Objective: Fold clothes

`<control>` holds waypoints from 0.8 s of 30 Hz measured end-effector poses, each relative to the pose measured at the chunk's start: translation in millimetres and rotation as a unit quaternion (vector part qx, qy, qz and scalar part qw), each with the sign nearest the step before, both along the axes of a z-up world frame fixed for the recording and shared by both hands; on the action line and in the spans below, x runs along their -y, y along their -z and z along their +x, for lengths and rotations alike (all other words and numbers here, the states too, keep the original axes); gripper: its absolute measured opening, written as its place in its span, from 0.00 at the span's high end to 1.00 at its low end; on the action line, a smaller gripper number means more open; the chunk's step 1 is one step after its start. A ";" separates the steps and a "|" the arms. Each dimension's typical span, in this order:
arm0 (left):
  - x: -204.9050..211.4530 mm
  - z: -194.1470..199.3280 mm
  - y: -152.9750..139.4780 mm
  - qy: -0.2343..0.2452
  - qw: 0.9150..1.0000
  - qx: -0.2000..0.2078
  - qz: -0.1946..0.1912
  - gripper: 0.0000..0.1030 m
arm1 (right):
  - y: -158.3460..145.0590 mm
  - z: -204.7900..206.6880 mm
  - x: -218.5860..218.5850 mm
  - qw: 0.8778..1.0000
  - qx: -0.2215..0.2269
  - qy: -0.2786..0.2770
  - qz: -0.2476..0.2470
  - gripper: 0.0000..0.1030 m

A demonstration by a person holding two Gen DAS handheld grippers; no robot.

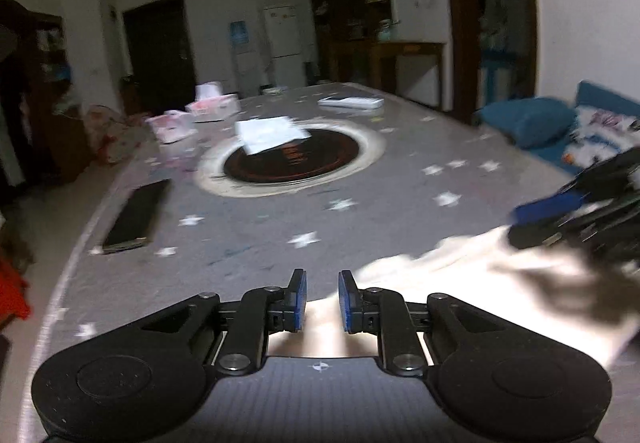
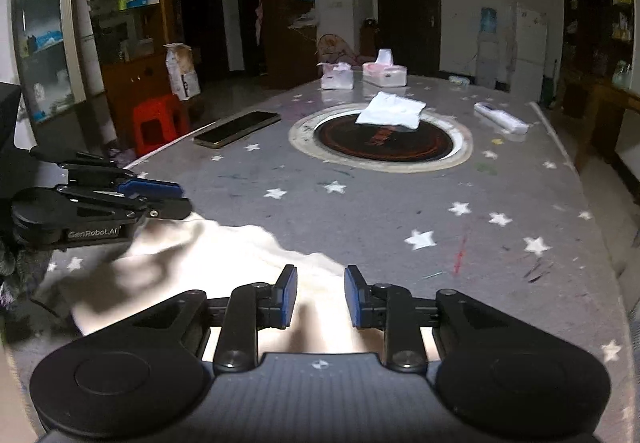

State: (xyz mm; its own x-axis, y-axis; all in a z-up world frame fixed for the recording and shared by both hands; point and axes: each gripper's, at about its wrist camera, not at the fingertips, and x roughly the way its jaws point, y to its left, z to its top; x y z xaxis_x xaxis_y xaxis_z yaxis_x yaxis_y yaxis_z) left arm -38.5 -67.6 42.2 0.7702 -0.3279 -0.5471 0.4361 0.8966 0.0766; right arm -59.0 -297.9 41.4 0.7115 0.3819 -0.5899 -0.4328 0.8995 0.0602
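Note:
A cream garment (image 1: 460,275) lies rumpled on the near edge of the grey star-patterned table (image 1: 260,227). My left gripper (image 1: 322,283) hovers over its left end, blue pads apart, cloth showing below the gap but not pinched. In the right wrist view the same garment (image 2: 240,247) spreads from under my right gripper (image 2: 320,279), which also stands open above it. The left gripper (image 2: 160,195) shows at the garment's far left corner, and the right gripper (image 1: 532,219) at its right corner in the left wrist view.
A round black hotplate (image 2: 384,139) is set into the table's middle, with a folded white cloth (image 2: 392,109) on its far rim. A dark phone (image 2: 236,129) lies left, tissue packs (image 2: 384,73) at the back, a white box (image 2: 500,119) right. A red stool (image 2: 158,119) stands beside the table.

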 end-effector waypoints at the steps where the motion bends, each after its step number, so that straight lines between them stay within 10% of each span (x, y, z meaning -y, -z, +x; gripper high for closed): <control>1: 4.5 0.1 -0.2 0.009 1.000 -0.006 -0.006 0.81 | 1.8 2.1 -1.8 1.000 -0.004 0.000 0.001 0.76; 24: 33.2 33.4 26.9 0.012 0.998 -0.050 -0.020 0.81 | 18.5 11.5 -35.1 0.998 0.001 -0.019 -0.053 0.77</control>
